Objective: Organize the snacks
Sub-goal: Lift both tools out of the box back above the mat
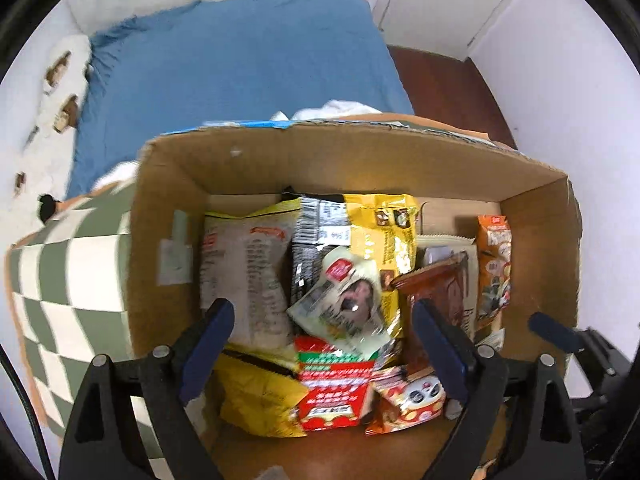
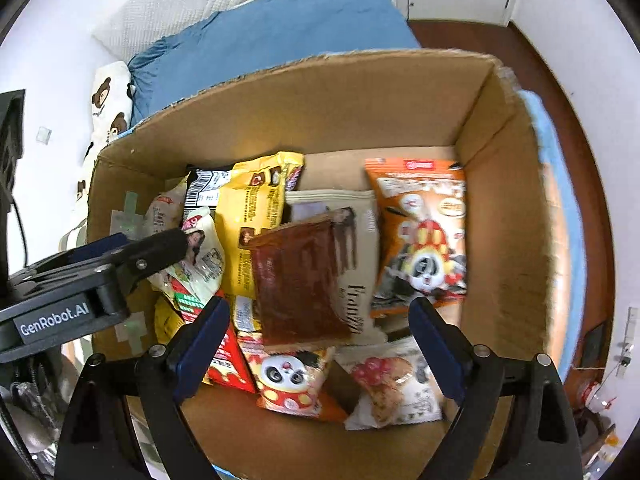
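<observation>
In the left wrist view, the left gripper points down into the cardboard box, jaws wide apart, nothing held. Below it lies a white packet on a yellow bag, with a red packet nearer the camera and a brown packet to the right. Checkered cloth sits left of the box, blue bedsheet behind.

In the right wrist view, the right gripper is also spread wide and empty over the same box. The brown packet lies loose between its fingers, untouched by the pads. An orange panda bag sits right, a smaller panda packet below. The left gripper's finger enters from the left.
</observation>
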`<state>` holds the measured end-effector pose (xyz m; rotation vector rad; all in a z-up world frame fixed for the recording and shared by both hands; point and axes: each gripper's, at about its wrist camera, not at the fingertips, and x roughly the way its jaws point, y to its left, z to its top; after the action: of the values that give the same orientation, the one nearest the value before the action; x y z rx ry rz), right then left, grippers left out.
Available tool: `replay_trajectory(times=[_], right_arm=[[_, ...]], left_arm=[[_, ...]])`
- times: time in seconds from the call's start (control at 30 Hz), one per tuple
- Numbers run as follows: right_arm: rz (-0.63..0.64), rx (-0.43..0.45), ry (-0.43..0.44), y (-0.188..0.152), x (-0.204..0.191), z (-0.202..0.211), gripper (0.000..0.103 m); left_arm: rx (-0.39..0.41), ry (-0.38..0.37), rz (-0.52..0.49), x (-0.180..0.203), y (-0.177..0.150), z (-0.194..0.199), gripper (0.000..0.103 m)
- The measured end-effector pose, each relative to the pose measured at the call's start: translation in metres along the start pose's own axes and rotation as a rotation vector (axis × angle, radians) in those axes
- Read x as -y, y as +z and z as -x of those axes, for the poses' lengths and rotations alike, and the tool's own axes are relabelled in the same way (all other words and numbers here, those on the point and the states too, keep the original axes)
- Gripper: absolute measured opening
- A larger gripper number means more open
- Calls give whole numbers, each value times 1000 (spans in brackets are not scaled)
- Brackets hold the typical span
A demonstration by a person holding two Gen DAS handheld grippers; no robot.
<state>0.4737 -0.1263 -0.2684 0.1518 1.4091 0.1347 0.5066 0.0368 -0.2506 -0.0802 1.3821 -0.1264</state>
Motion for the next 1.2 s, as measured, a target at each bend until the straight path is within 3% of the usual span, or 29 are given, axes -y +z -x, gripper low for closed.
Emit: replay_trajectory(times=[0.2, 0.7, 0.97, 1.2], right_arm=[[20, 88, -72, -28, 7, 22, 93], [63, 309, -108, -97, 3, 105, 94], [83, 425, -116, -143, -4, 161, 94], [96, 475, -104, -186, -8, 195, 94]], left_arm=[[101, 45, 8, -3, -37, 21, 91], [369, 78, -6, 9, -118, 105, 91], [452, 72, -25, 18, -162, 147, 91], [507, 61, -31, 20, -199, 177, 91]])
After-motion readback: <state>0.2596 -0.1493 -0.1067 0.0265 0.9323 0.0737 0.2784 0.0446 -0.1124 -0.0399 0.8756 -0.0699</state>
